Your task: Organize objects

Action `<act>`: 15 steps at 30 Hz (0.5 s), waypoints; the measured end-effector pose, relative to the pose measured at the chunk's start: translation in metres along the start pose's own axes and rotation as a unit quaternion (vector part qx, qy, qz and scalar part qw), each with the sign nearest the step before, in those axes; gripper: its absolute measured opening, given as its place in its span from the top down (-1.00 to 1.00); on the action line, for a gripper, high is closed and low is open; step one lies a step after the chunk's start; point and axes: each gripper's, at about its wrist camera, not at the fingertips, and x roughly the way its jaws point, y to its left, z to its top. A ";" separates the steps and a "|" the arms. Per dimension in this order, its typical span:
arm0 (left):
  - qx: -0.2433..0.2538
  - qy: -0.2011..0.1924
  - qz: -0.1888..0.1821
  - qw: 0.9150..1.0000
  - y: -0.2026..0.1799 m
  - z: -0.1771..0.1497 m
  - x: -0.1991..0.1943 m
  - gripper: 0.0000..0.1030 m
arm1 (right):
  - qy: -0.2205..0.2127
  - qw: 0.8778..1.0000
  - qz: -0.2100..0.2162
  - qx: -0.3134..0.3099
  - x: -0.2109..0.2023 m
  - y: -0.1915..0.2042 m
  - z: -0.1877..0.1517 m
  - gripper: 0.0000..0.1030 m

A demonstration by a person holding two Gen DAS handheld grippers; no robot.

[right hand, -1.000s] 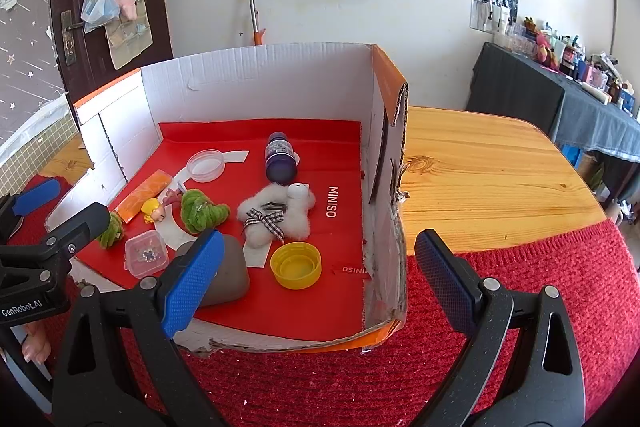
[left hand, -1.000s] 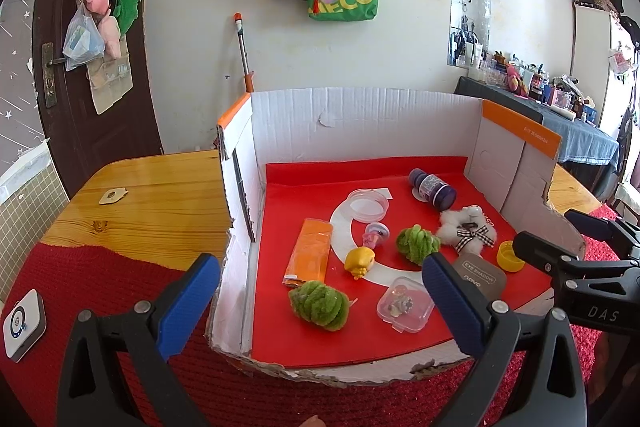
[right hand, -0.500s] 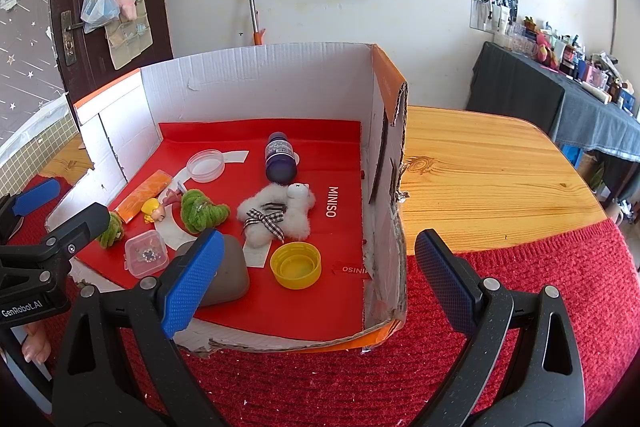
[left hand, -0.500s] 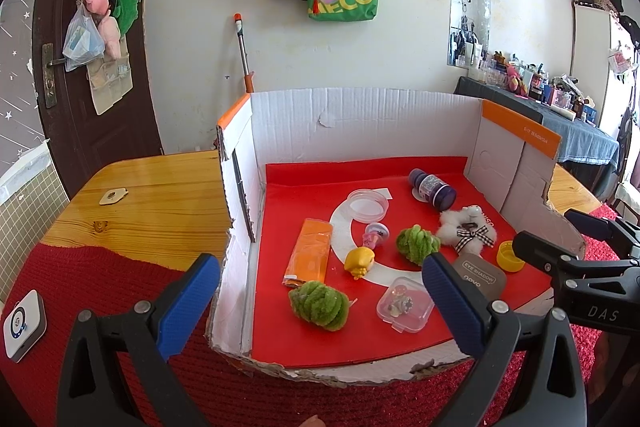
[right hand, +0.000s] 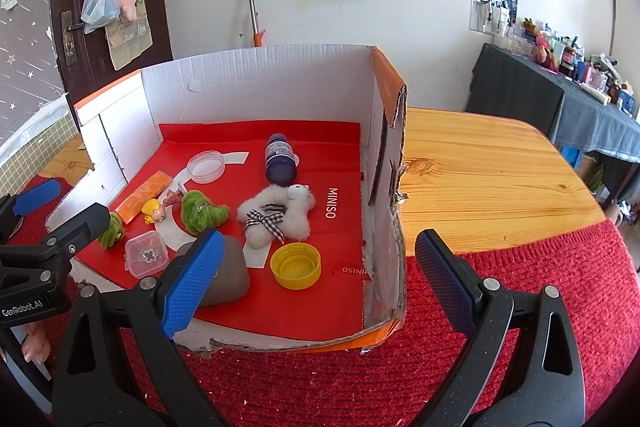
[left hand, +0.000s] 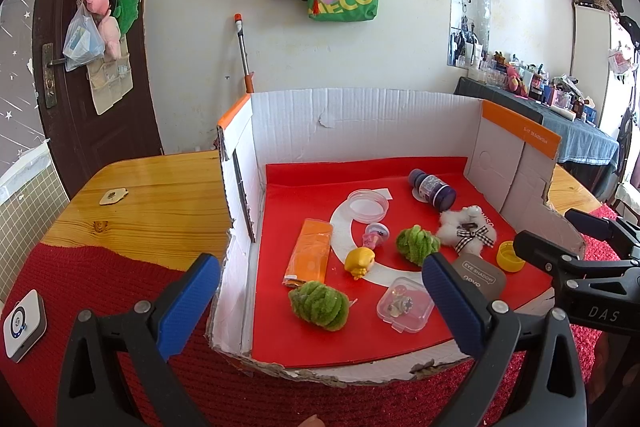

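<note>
Left wrist view: both hand-held grippers (left hand: 320, 301) (right hand: 316, 277) spread, empty; fuzzy green balls (left hand: 319, 304), corrugated cardboard box (left hand: 360, 123).

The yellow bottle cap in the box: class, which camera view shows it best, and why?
The right wrist view: the yellow bottle cap lies near and whole, open side up. In the left wrist view, the cap is small and partly hidden behind the right gripper's finger.

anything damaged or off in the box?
Yes. The cardboard box's front wall is torn down to a ragged, chewed edge, and its right wall is ripped too. The purple bottle lies on its side. Nothing looks spilled. Both grippers hang open outside the box.
</note>
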 end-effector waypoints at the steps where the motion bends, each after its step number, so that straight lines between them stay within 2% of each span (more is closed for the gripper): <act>1: 0.000 0.000 0.000 1.000 0.000 0.000 0.000 -1.00 | 0.000 1.000 0.000 0.000 0.000 0.000 0.000 -0.90; 9: -0.003 -0.005 0.003 1.000 0.002 0.004 -0.006 -1.00 | 0.003 1.000 -0.006 0.004 -0.007 -0.003 -0.002 -0.90; 15: -0.001 -0.023 -0.008 1.000 0.002 0.012 -0.031 -1.00 | -0.010 1.000 -0.002 0.016 -0.036 -0.011 0.004 -0.90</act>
